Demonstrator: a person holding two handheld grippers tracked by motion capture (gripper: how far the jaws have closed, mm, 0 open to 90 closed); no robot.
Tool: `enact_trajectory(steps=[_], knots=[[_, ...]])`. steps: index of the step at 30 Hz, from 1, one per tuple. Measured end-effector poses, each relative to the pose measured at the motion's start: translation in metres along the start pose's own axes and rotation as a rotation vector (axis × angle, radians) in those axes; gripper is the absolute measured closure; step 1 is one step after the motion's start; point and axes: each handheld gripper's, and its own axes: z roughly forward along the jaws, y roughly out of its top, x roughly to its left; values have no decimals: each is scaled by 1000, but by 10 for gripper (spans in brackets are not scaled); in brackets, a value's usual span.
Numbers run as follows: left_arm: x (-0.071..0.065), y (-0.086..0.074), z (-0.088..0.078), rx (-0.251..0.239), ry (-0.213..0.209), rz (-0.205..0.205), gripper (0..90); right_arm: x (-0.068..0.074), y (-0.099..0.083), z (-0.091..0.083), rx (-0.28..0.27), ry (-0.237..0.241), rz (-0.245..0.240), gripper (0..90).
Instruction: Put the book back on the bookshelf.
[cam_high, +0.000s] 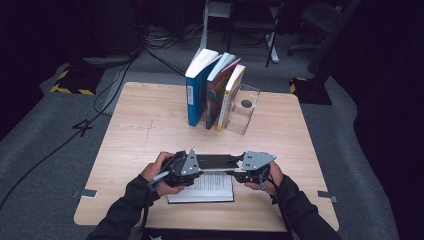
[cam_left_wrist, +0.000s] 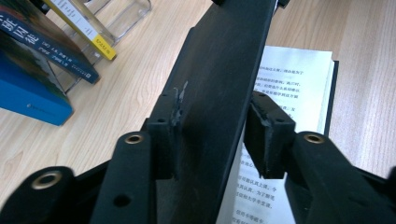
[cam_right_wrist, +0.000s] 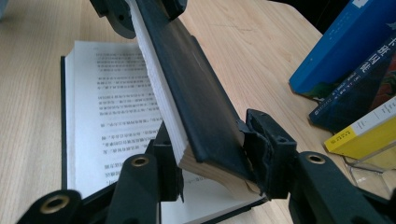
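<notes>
A: In the high view, where is the book (cam_high: 205, 189)?

B: It lies open on the tabletop (cam_high: 150, 125), right under both claws. Its raised half stretches between the left claw (cam_high: 201, 169) and the right claw (cam_high: 238, 173), one at each end. Holding both ends likely keeps that thick half from twisting or flopping as it swings.

A: And the row of books (cam_high: 215, 90)?

B: It stands well beyond the claws and leans on a clear bookend (cam_high: 247, 107). That looks like where a closed book would go.

A: What does the left gripper view show?

B: The black cover runs straight up between that claw's jaws. One pad lies flat against the cover and the other sits tight at its far edge, so the left claw seems clamped on the book. The printed page (cam_left_wrist: 294, 74) lies flat below and beyond the claw. The row stands off to one side.

A: Why grip so near the end?

B: Probably so that the jaws stay clear of the flat page while the raised half comes over.

A: And the right gripper view?

B: There the grip is plain. The right claw (cam_right_wrist: 210, 140) is clamped on cover and page block together, one pad on the black cover, the other on the paper side. The raised half tilts away from it, with the left claw at the far end. The open page lies beneath, and the row is beside the claw.

A: So the hold is for closing?

B: That is the likely reading: the half is tilted, not yet down.
</notes>
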Motion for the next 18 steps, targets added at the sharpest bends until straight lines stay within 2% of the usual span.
enact_trajectory(steps=[2, 4, 5, 7, 9, 12, 15, 16, 18], knots=[[2, -1, 0, -4, -8, 1, 600, -2, -2, 0, -19, 7, 13, 578], [3, -3, -1, -12, -16, 5, 600, -6, -6, 1, -15, 18, 24, 544], [5, -4, -1, -16, -20, 1, 600, -9, -9, 2, -5, 21, 38, 545], [9, -5, -1, -25, -36, -12, 599, -14, -14, 3, -25, 36, 62, 556], [14, -3, -2, -14, -56, -33, 586, -15, -13, 3, -34, 27, 57, 584], [15, 2, -2, 20, -2, -76, 456, -11, -7, 3, -17, -4, 30, 615], [5, 6, 0, 42, 43, -75, 433, -6, -3, 3, -3, -15, 23, 617], [5, 6, 0, 42, 43, -75, 415, -6, -3, 3, -3, -15, 23, 617], [0, 9, 3, 49, 69, -97, 403, -2, -1, 4, 10, -27, 17, 616]])
